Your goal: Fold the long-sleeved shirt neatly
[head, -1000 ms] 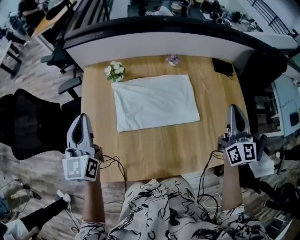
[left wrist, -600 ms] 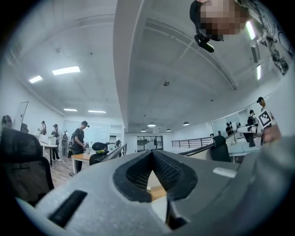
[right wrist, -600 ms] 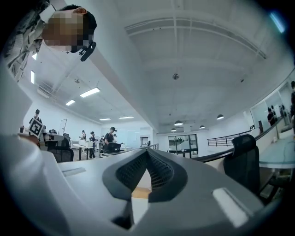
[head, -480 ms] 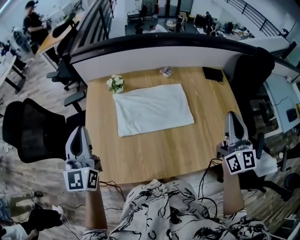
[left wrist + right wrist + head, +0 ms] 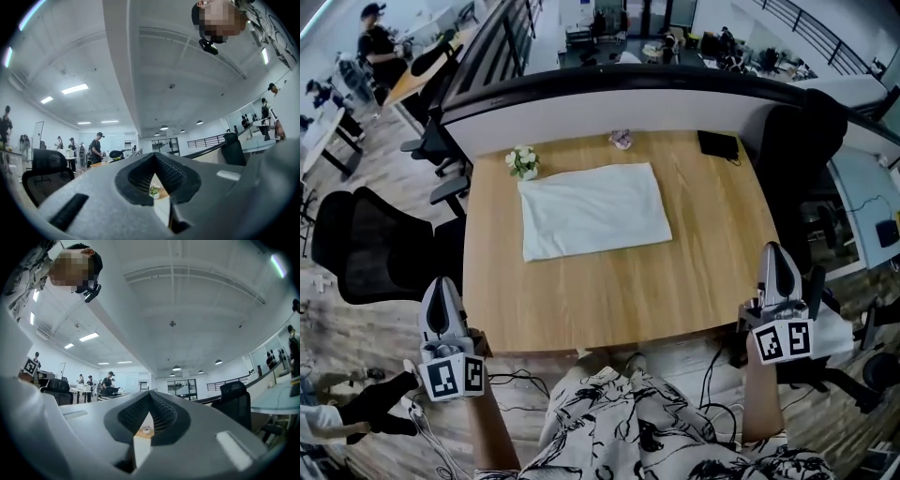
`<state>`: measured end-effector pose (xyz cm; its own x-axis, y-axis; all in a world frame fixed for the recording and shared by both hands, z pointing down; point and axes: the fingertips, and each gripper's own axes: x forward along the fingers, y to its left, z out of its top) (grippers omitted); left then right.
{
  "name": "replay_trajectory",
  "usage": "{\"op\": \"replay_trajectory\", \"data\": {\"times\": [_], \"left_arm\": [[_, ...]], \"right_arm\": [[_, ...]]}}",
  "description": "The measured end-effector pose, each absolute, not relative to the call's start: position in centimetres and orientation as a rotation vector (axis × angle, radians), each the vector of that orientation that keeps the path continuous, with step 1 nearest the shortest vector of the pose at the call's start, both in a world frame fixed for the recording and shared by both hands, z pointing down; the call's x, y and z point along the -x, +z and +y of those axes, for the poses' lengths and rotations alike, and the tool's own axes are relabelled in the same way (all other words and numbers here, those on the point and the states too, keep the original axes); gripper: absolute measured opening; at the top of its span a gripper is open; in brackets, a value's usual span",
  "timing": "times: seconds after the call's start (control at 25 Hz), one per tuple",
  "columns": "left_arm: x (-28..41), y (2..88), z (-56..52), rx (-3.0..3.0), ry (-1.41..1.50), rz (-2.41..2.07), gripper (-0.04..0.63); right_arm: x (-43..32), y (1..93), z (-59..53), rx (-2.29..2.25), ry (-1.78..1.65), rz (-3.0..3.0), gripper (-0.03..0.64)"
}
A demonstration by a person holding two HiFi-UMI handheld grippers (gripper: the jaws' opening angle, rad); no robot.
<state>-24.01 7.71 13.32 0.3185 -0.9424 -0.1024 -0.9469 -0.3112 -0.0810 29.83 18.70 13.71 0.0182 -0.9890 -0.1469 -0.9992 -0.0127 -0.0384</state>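
Head view: shirt [image 5: 593,210] lies folded in a flat rectangle on tabletop [image 5: 609,291], folding looks done. Left gripper [image 5: 441,283] and right gripper [image 5: 775,249] are clear of it, fingers pressed together, empty.

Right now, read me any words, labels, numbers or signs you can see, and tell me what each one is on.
No readable words or numbers anywhere.
Left cube: black-and-white square marker patterns only, no letters.
Right cube: the same.
Shirt: plain white, no print showing.
Black item at the table's far corner: too small to tell.
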Motion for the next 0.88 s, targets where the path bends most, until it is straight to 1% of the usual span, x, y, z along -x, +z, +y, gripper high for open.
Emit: {"op": "replay_trajectory", "data": {"times": [0.16, 0.44, 0.76, 0.88], "left_arm": [[23.8, 13.6, 10.9, 2.411, 0.028, 1.808, 0.005], [23.8, 15.5, 16.1, 2.395, -0.013, 1.893, 0.005], [26.7, 16.6, 17.4, 2.347, -0.041, 1.921, 0.005], [27.6, 16.8, 17.3, 2.365, -0.009, 1.917, 0.005]], "right_arm": [[-31.2, 14.5, 20.5, 2.122, 0.122, 2.151, 0.006], [-31.3, 15.7, 23.4, 2.109, 0.133, 2.209, 0.006], [-29.3, 15.5, 25.0, 2.163, 0.173, 2.195, 0.006], [-28.2, 15.5, 25.2, 2.165, 0.181, 2.183, 0.006]]}}
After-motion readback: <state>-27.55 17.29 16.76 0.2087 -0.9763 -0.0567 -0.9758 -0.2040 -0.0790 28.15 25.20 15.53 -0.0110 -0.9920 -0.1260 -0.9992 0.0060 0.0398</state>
